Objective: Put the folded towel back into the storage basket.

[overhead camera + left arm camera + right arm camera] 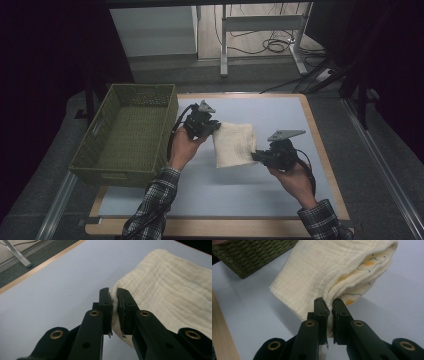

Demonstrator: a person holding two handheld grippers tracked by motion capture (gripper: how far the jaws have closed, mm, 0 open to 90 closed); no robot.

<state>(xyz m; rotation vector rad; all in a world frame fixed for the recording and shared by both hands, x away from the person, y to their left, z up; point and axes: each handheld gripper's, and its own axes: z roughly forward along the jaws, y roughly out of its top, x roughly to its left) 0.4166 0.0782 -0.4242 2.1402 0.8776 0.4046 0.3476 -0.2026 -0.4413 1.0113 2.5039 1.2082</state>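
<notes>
Dim room; a pale blue worktop (260, 185) with a wooden rim, metal desk legs and loose cables on the floor behind it.

Item 1. Green woven basket (100, 145), at the worktop's left edge, overhanging it; I see nothing inside.

Item 2. My left gripper (212, 131), just right of the basket's near-right corner, toward the back half of the worktop. Jaws drawn narrow and pinching the left corner of the cloth; in the left gripper view the fabric is squeezed between the pads (114, 310).

Item 3. Cream folded cloth (235, 145), near the worktop's centre, slung between the two grippers with its lower edge hanging toward the surface. I cannot tell whether it touches the worktop. In the right gripper view the cloth (322, 272) shows folded layers with an orange and dark printed pattern on the inner faces.

Item 4. My right gripper (257, 156), right of centre, nearer the front edge than the left one. Jaws narrow, clamped on the cloth's right lower corner (329, 312).

Item 5. Plaid sleeves (155, 200) entering from the front edge.
</notes>
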